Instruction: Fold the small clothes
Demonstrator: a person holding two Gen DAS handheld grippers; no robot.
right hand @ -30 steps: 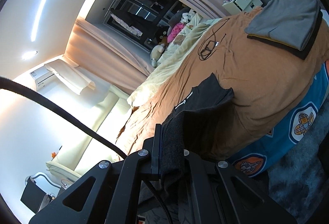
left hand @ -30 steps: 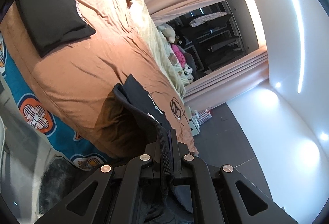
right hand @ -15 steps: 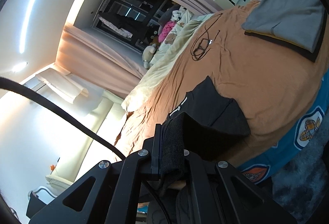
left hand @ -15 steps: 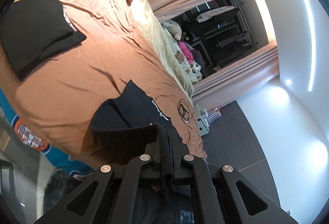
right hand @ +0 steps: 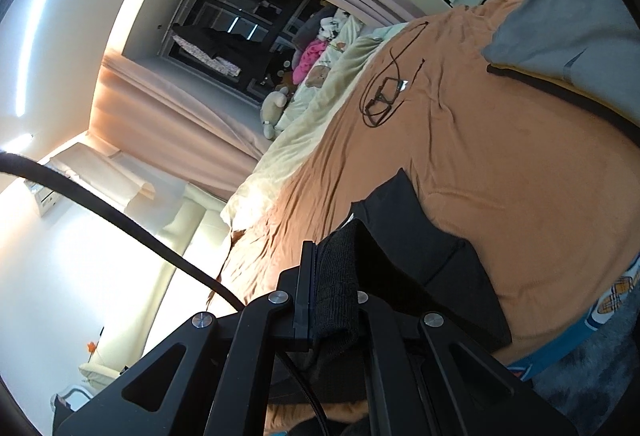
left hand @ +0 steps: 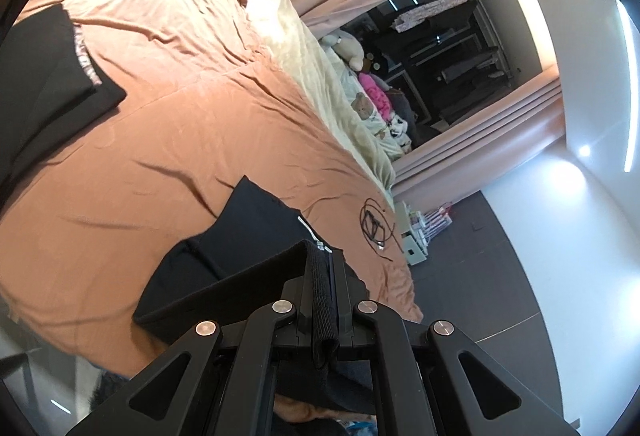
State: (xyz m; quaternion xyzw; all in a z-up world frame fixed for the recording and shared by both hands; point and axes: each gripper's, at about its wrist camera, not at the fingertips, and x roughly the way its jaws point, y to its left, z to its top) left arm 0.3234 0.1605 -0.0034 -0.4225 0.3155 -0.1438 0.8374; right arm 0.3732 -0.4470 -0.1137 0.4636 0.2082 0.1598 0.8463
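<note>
Both grippers, left (left hand: 325, 288) and right (right hand: 332, 276), clamped on the black garment (left hand: 256, 236), lying partly across the brown bedspread (left hand: 168, 107).

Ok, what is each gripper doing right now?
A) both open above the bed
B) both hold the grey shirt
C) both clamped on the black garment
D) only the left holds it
C: the left gripper and the right gripper each have jaws shut on an edge of the black garment.
</note>
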